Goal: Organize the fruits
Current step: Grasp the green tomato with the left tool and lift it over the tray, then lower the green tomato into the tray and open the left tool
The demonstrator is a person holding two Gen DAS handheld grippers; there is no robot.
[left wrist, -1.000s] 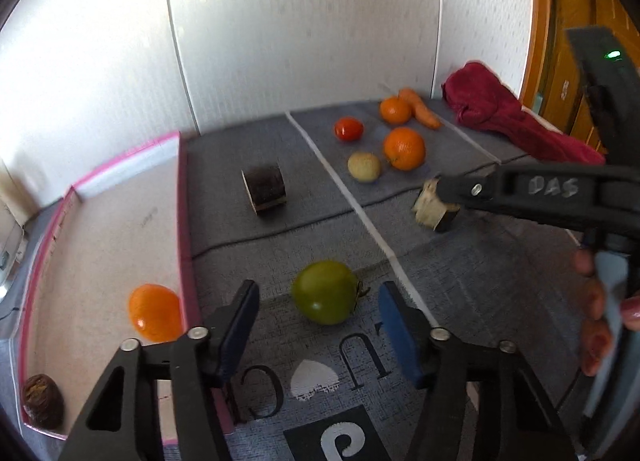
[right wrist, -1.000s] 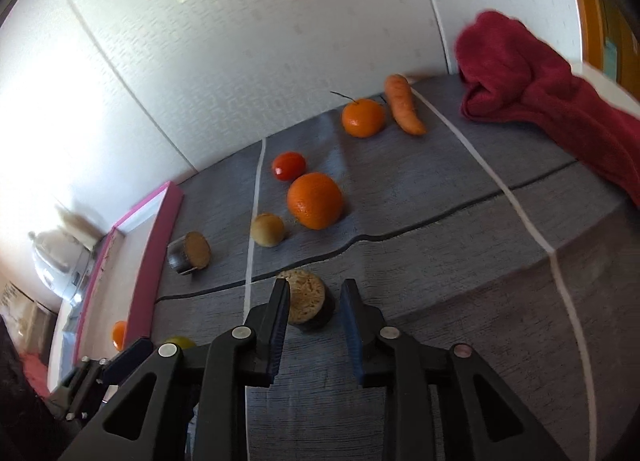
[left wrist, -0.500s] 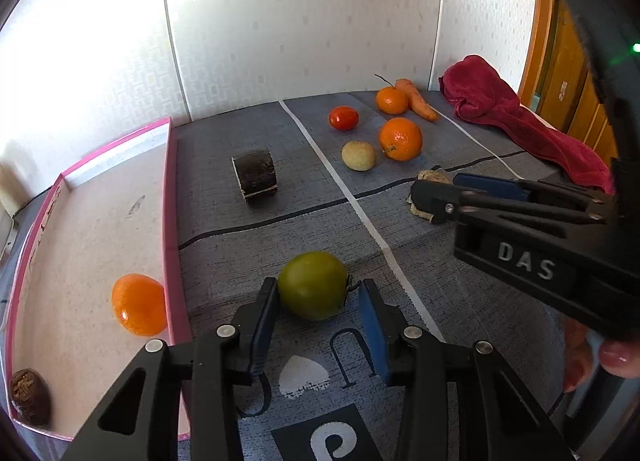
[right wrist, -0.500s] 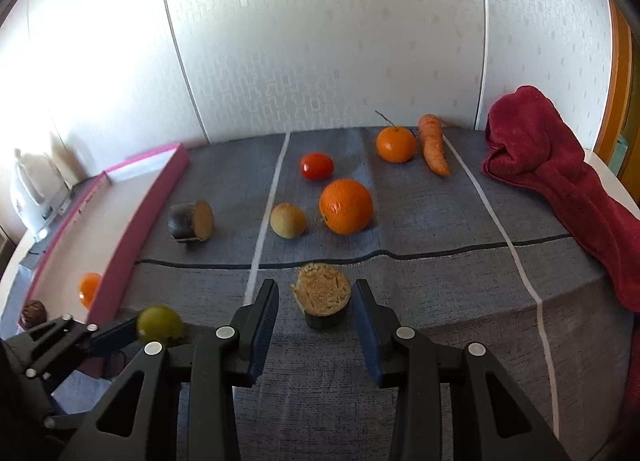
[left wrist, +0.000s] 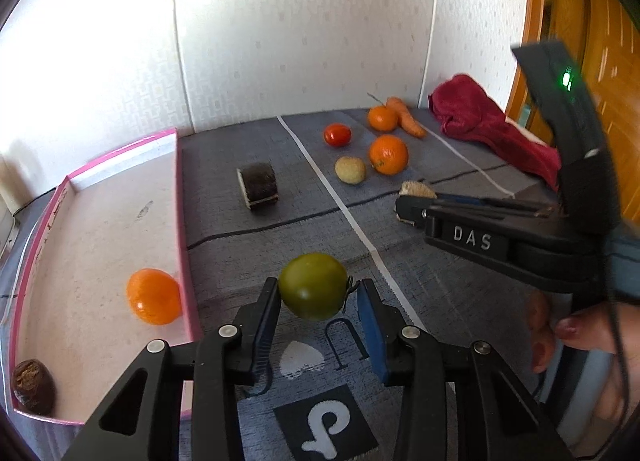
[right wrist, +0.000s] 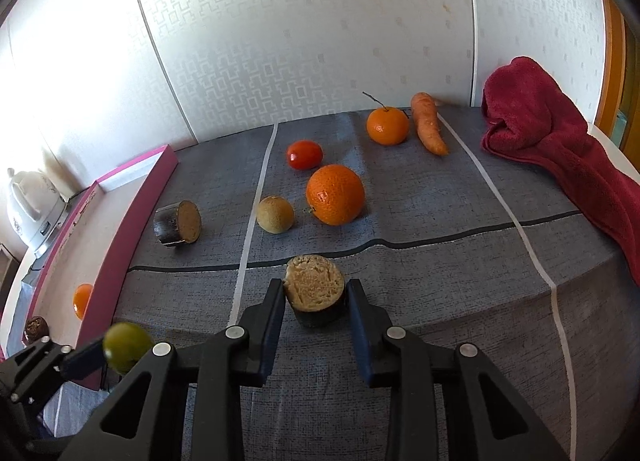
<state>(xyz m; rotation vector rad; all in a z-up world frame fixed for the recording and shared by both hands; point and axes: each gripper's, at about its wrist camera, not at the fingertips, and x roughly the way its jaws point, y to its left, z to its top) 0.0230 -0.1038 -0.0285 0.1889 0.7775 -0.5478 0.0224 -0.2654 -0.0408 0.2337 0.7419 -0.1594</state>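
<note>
My left gripper is shut on a green round fruit and holds it a little above the grey cloth, right of the pink tray. The tray holds an orange fruit and a dark brown fruit. My right gripper is shut on a dark-skinned cut stump piece resting on the cloth. Further back lie a large orange, a tan round fruit, a red tomato, a small orange, a carrot and a second cut stump piece.
A red towel lies at the right edge of the table. A white kettle stands beyond the tray on the left. A wall closes the back. The right gripper crosses the left wrist view on the right.
My left gripper closed on the green fruit and lifted it off the cloth. My right gripper closed on the cut stump piece.
</note>
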